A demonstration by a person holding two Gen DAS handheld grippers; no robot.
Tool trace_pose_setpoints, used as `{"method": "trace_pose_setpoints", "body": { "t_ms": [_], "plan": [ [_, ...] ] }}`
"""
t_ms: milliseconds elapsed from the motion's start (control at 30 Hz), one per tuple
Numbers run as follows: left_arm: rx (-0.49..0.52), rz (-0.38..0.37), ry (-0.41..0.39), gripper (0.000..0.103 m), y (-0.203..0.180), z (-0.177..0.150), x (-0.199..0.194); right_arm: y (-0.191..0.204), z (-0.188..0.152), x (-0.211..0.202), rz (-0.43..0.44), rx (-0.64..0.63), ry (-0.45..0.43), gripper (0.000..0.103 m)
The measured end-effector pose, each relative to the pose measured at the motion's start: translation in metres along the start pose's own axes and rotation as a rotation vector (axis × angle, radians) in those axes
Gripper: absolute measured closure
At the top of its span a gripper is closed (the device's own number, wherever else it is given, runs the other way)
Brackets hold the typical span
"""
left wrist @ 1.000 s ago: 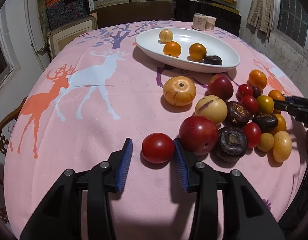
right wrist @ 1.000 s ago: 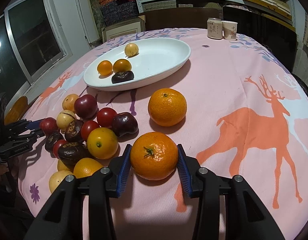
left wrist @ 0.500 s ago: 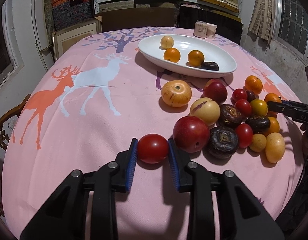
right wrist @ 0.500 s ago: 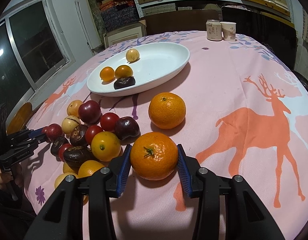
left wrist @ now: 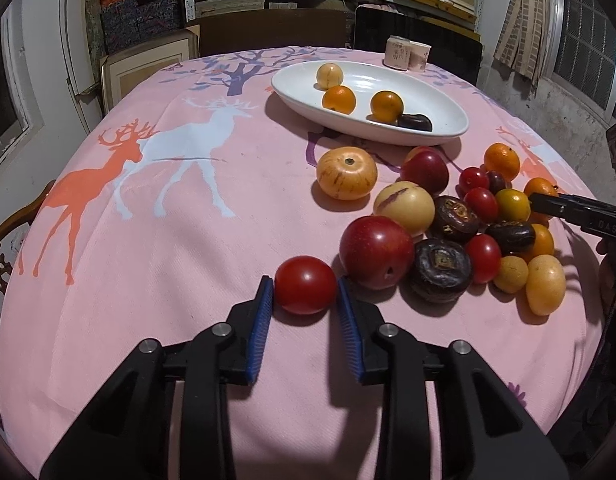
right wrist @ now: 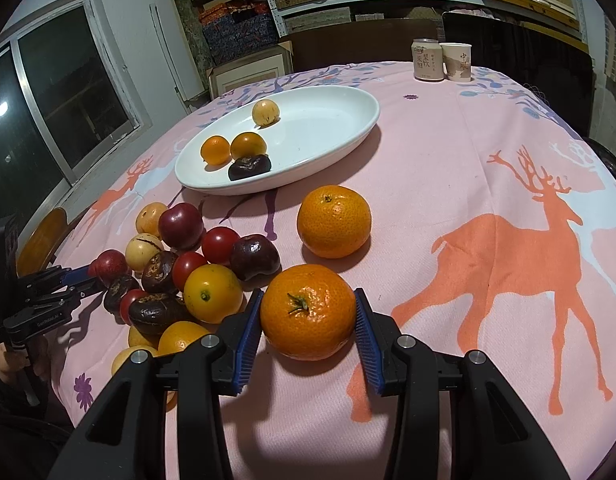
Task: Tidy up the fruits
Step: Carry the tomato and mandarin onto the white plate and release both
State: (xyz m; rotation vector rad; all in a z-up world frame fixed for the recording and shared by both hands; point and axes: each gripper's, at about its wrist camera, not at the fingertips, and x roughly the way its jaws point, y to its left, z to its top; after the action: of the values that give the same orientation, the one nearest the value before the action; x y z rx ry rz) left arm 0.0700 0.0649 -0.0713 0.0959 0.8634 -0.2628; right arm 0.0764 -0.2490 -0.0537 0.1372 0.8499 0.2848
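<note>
My left gripper [left wrist: 305,286] holds a red tomato [left wrist: 305,280] low over the pink cloth, both blue pads touching it; its jaws are opening slightly. To its right lies a pile of several fruits, with a big red plum [left wrist: 376,251] nearest. My right gripper [right wrist: 308,308] is shut on a mandarin [right wrist: 308,316] that rests on the cloth. A second mandarin [right wrist: 334,221] sits just beyond it. The white oval dish [right wrist: 328,120] farther back holds several small fruits. Each gripper shows in the other's view: the left gripper [right wrist: 87,278] and the right gripper [left wrist: 548,204].
A drink can [right wrist: 428,59] and a paper cup [right wrist: 458,62] stand at the table's far edge. Shelves with boxes line the back wall. A wooden chair [left wrist: 3,240] stands at the left table edge. A hand [right wrist: 11,360] grips the left tool's handle.
The left gripper went from open around the red tomato to closed on it. The right gripper has stayed shut on the mandarin.
</note>
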Motion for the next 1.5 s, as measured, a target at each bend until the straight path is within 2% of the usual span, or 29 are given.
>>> {"method": "trace_pose_setpoints", "body": {
  "t_ms": [200,333,433,600,633,900,1100,1300,1500],
  "plan": [
    [-0.018,-0.009,-0.016,0.073,0.003,0.001,-0.006,-0.001,0.000,-0.001,0.010,0.004,-0.008,0.059],
    [0.001,0.018,0.007,0.073,0.002,0.002,0.004,-0.002,0.000,-0.003,0.022,0.005,-0.013,0.059],
    [-0.024,0.017,0.004,0.072,0.004,0.006,0.006,-0.001,-0.001,-0.003,0.023,0.002,-0.012,0.059],
    [0.010,0.037,0.009,0.071,-0.001,0.008,0.009,-0.001,-0.001,-0.003,0.025,0.001,-0.010,0.059],
    [0.007,0.037,0.004,0.074,-0.001,0.008,0.008,-0.001,-0.001,-0.003,0.026,0.002,-0.010,0.059],
    [0.003,0.022,-0.005,0.074,-0.001,0.004,-0.001,-0.001,-0.001,-0.003,0.027,0.002,-0.009,0.059],
    [0.001,0.008,-0.054,0.074,-0.003,0.012,-0.021,-0.002,-0.001,-0.007,0.042,0.005,-0.035,0.059],
    [0.031,-0.033,-0.108,0.074,-0.016,0.035,-0.041,-0.009,0.006,-0.017,0.096,0.053,-0.064,0.059],
    [0.074,-0.056,-0.154,0.074,-0.026,0.097,-0.034,0.000,0.051,-0.036,0.080,-0.018,-0.131,0.059]
  ]
}}
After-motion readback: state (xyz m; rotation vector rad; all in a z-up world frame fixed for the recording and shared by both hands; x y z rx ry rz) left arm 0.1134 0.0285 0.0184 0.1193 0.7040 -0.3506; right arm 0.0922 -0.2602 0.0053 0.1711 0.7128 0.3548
